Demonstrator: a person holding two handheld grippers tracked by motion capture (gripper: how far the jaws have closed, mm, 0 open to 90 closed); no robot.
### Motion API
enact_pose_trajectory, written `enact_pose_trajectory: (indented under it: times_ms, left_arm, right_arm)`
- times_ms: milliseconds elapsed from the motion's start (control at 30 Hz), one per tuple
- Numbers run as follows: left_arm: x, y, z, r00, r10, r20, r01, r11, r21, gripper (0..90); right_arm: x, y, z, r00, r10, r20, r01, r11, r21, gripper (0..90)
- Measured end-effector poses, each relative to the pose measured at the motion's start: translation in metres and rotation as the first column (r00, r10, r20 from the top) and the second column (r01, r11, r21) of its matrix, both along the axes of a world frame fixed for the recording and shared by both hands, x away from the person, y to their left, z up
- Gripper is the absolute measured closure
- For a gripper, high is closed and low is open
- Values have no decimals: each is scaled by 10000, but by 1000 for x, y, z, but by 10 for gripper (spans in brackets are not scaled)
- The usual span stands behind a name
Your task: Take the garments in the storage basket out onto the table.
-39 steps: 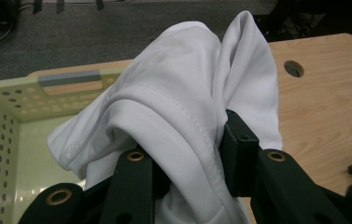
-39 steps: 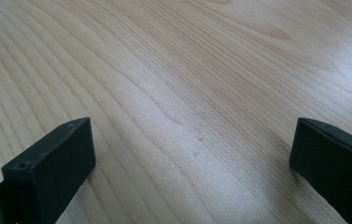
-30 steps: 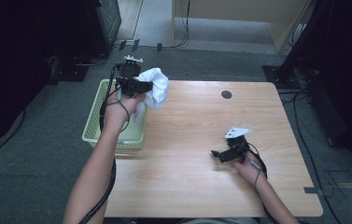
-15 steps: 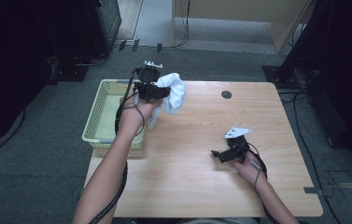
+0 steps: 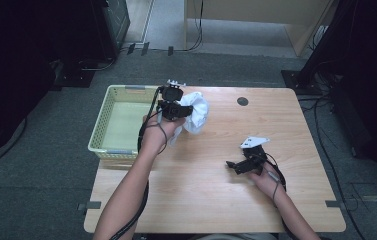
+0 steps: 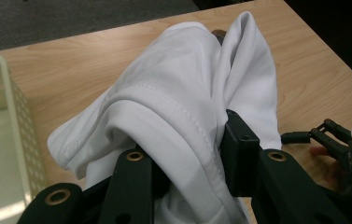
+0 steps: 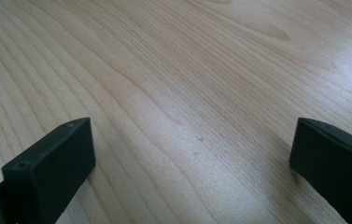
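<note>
At the far left, a pale green basket point(image 5: 107, 116) with perforated walls sits against the left edge of the tabletop point(image 5: 211, 200); its near wall also shows at the left of the left gripper view point(image 6: 19, 140). Just to the right of the basket, over the far left part of the tabletop, the left gripper point(image 5: 176, 107) is clamped on a bunched white cloth point(image 5: 196, 112). In the left gripper view the two black jaws press into the cloth point(image 6: 178, 112) from either side, a stitched hem running between them, and the fabric bulges up and over the jaws in loose folds. The cloth hangs off the gripper, with a tail drooping toward the wood beside the person's left hand point(image 5: 153, 137); whether that tail touches the surface cannot be told. Farther right and nearer, well apart from the cloth, the right gripper point(image 5: 236, 166) lies low over the tabletop in the person's right hand point(image 5: 263, 175), a white plate on top. Its jaws stand wide apart in the right gripper view, with bare wood grain point(image 7: 187, 93) between them. A small dark round hole point(image 5: 242, 101) sits in the far right part of the tabletop.
</note>
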State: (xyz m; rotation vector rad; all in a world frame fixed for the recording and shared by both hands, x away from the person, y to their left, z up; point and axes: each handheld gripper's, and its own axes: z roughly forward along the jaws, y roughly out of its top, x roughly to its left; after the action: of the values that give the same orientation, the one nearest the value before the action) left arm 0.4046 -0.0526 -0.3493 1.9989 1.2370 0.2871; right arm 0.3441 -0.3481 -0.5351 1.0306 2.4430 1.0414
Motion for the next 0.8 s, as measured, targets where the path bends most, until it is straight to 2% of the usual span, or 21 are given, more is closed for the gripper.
enact_pose_trajectory:
  times_ms: [267, 500, 633, 800]
  left_arm:
    - [0, -4, -21, 9998, 3, -191, -5, 9999, -100, 693]
    - [-2, -10, -35, 9999, -21, -110, 21, 10000, 49, 692]
    - [-4, -14, -42, 10000, -13, -92, 13, 10000, -60, 691]
    - [-7, -20, -54, 9999, -109, -106, 109, 9999, 28, 691]
  right_arm:
    - [0, 0, 0, 10000, -2, -5, 2, 10000, -3, 3]
    - [0, 0, 0, 10000, -3, 0, 3, 10000, 2, 3]
    - [0, 0, 0, 10000, -11, -11, 11, 10000, 6, 3]
    - [0, 0, 0, 10000, -13, -15, 13, 10000, 5, 3]
